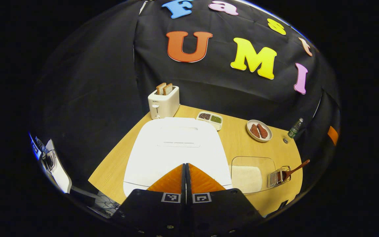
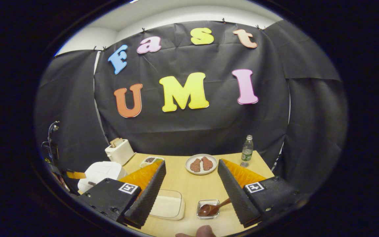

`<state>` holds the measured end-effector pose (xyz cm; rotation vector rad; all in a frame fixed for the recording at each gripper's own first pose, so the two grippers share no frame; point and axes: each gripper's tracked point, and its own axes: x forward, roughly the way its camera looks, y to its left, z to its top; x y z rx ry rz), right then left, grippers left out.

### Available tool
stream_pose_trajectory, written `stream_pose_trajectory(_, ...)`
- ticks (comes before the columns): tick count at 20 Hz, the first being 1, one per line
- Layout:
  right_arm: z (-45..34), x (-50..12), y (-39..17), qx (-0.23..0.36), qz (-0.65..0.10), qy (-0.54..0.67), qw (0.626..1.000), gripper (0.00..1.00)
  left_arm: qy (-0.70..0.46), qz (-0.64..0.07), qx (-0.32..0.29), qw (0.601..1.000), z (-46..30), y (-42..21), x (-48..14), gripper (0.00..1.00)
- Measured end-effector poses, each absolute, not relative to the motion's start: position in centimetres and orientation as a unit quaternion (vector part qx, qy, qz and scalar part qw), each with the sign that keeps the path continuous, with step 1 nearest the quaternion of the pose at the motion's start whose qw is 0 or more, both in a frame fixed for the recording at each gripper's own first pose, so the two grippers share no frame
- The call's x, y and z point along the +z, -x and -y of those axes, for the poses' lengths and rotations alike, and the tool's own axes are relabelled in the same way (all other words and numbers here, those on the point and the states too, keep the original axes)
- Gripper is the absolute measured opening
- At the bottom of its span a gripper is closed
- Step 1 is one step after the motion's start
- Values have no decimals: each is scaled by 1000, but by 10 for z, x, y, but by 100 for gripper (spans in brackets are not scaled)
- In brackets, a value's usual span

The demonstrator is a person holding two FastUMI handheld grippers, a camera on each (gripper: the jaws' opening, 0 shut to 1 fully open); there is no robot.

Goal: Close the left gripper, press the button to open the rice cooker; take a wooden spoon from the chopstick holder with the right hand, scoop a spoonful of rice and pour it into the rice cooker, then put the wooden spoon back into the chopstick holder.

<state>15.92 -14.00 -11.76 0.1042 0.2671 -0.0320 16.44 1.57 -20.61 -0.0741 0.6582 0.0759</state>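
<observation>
The white rice cooker [image 1: 176, 144] sits with its lid down, right below my left gripper [image 1: 186, 166], whose fingers are shut together with nothing between them, over the lid's near edge. To the cooker's right lies a clear container of rice [image 1: 252, 177], then the small wire chopstick holder [image 1: 276, 178] with the wooden spoon [image 1: 294, 169] lying in it, handle up to the right. My right gripper [image 2: 191, 163] is open and empty above the table, with the spoon [image 2: 211, 209] in its holder [image 2: 208, 214] low between the fingers. The rice container [image 2: 168, 205] and the cooker [image 2: 100, 171] lie to its left.
A toaster [image 1: 164, 102] with bread stands behind the cooker, beside a small tray of beans [image 1: 209, 119]. A plate with two pieces of meat [image 1: 259, 130] and a bottle [image 1: 295, 127] stand at the back right of the wooden table [image 1: 235, 144]. A fingertip [image 2: 204, 232] shows at the bottom edge.
</observation>
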Motion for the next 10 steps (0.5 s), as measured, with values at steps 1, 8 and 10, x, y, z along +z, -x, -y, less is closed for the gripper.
stream_pose_trajectory(1,141,-117,-160,-19,-133,-46,990,99,37,-330,39,943,-20,-166,-213,0)
stream_pose_trajectory(8,139,-120,-158,-36,-145,-46,988,100,75,-366,38,927,-23,-158,-243,0)
stream_pose_trajectory(10,134,-120,-157,-35,-145,-45,988,100,76,-377,36,922,-22,-156,-248,0)
